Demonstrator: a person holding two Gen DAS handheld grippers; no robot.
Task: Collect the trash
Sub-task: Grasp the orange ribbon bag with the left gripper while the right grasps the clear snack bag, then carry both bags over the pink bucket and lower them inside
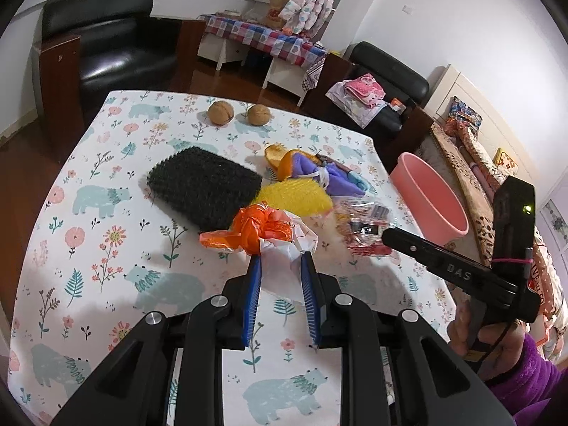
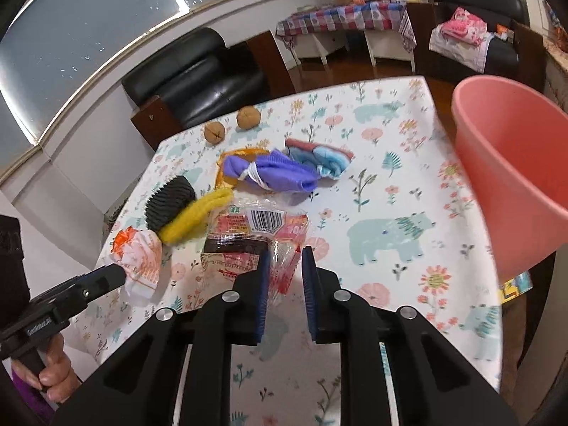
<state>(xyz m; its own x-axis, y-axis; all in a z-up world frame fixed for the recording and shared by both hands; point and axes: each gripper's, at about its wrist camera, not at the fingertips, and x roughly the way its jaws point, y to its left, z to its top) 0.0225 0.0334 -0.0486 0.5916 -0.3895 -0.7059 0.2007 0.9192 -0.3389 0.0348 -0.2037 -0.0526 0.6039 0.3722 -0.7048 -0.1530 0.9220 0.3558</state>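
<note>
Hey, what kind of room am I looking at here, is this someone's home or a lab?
Most likely a home living room: black leather armchairs, a table under a bear-and-flower cloth, folded laundry on a seat, and a pink bin beside the table.

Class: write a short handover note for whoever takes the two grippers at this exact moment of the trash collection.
Left gripper: open around the white-and-orange bag on the table; no squeeze visible.
Right gripper: open around the clear wrapper, not lifted.
Pink bin: at the table's right edge; nothing visible inside.
Done: nothing binned as far as shows.
Left: close, lift, drop both in the bin; then probably the orange peel.
</note>
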